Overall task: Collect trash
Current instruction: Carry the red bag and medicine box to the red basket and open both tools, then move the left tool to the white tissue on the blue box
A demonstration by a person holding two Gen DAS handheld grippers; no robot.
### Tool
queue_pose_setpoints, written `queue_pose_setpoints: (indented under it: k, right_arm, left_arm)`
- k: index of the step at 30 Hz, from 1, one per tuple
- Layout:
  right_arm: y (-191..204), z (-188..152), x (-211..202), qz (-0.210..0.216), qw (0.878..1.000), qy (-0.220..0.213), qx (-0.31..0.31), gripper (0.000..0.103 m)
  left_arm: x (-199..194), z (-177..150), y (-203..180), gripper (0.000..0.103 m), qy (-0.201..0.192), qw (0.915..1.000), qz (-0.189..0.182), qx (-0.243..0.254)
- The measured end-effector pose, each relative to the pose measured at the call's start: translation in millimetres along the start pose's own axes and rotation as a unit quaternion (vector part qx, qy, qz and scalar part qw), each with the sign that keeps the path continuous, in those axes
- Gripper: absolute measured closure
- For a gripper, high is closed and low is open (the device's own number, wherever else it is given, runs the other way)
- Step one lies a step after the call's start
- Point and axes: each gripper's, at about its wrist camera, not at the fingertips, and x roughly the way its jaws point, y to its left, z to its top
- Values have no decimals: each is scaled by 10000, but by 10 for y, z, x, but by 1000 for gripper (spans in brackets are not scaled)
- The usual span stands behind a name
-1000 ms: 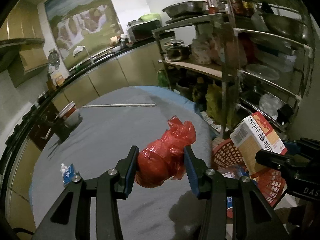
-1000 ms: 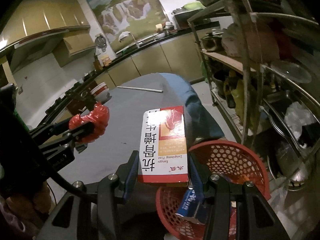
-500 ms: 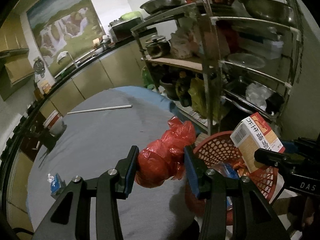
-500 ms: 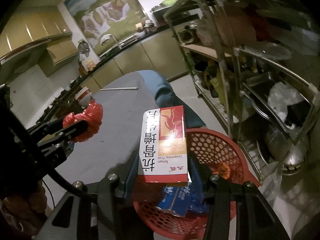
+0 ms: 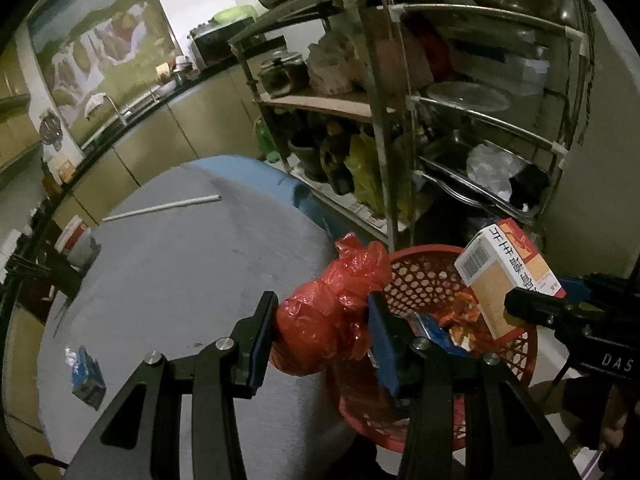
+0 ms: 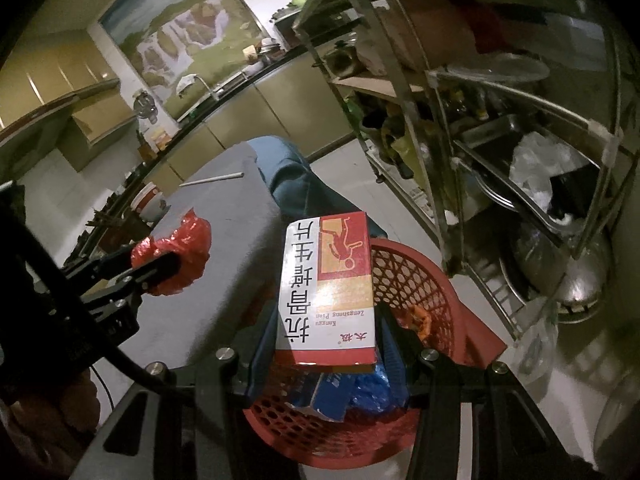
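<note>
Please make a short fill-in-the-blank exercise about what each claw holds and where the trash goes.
1. The left claw is shut on a crumpled ____ plastic bag.
2. The right claw holds a medicine ____ over the basket.
3. A small blue carton lies on the grey ____.

Missing words: red; box; table

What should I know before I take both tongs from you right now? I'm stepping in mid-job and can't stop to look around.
Left tongs: shut on the red plastic bag, at the table's edge, beside the red basket, not yet over it.
Right tongs: shut on the medicine box, held above the basket's opening.
Done: blue wrappers and some orange scraps already lie in the basket.
Left: drop the box, then bring the bag over the basket and release it. A small blue carton with a bit of white paper is on the table, probably next. The white stick farther back may be trash too.
</note>
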Motion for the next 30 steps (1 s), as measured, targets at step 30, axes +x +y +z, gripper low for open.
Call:
queue_pose_setpoints:
  k: [30]
  right_arm:
    - [621, -42, 242, 569, 9978, 278, -217, 45]
  left_arm:
    - [-118, -638, 1147, 40, 291, 9916, 238, -1240]
